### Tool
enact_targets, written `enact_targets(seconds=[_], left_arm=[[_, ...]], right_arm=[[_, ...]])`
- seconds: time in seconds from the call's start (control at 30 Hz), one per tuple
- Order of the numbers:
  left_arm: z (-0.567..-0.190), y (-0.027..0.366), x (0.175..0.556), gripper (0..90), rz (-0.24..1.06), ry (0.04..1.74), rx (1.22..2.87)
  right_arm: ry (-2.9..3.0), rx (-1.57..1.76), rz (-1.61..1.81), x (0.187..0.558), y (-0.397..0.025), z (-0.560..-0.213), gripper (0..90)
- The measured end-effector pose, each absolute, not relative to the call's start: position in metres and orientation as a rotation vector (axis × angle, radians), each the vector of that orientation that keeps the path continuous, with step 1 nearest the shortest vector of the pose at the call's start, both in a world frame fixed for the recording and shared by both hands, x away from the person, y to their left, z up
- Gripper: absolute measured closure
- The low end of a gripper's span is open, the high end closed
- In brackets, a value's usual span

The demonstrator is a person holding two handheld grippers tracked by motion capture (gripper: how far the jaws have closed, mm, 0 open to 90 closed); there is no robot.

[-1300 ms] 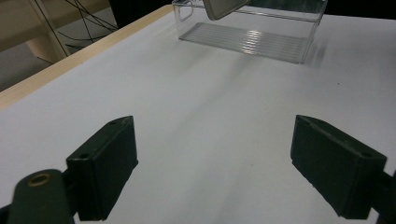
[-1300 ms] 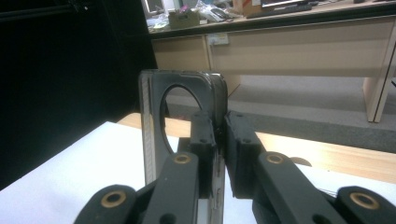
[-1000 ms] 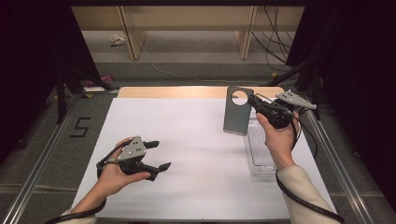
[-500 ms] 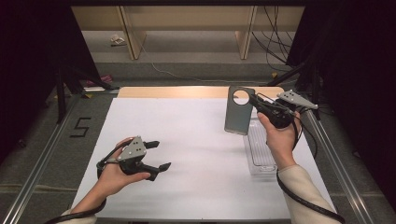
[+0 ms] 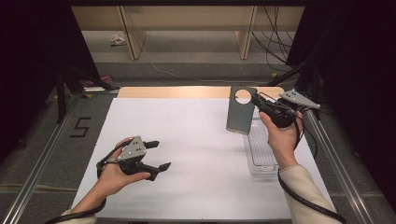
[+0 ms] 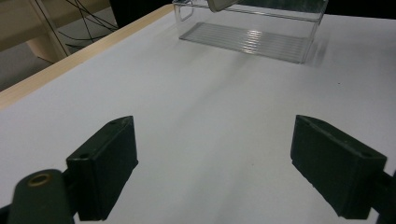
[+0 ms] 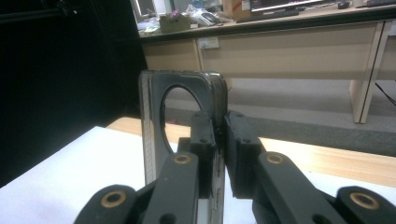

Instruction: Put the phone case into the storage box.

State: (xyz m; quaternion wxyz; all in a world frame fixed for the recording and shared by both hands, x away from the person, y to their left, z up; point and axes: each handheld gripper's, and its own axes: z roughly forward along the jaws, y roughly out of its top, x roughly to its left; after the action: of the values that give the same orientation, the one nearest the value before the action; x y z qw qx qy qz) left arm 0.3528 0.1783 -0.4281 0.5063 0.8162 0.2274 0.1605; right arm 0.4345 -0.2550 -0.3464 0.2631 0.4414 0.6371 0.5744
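A grey phone case (image 5: 241, 109) with a round camera hole hangs upright above the table at the back right. My right gripper (image 5: 258, 103) is shut on its edge; in the right gripper view the case (image 7: 156, 116) stands edge-on between the two black jaws (image 7: 218, 140). A clear plastic tray (image 5: 259, 147) lies on the white table just below and in front of the case, and it also lies ahead in the left gripper view (image 6: 254, 35). My left gripper (image 5: 159, 155) hovers over the front left of the table, open, with nothing between its fingers (image 6: 105, 163).
The white table top (image 5: 196, 154) has a wooden strip (image 5: 173, 91) along its far edge. Metal rails (image 5: 42, 154) run along both sides. Wooden desk legs and cables stand on the floor beyond.
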Motion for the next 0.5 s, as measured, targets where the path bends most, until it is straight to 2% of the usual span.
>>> enact_targets(seconds=[0.5], left_arm=[[-0.4280,0.1783,0.3528,14.1,0.386,0.549,1.968]], right_arm=[[1.709,1.195,1.549,0.4345,-0.2594,-0.3443,82.9]])
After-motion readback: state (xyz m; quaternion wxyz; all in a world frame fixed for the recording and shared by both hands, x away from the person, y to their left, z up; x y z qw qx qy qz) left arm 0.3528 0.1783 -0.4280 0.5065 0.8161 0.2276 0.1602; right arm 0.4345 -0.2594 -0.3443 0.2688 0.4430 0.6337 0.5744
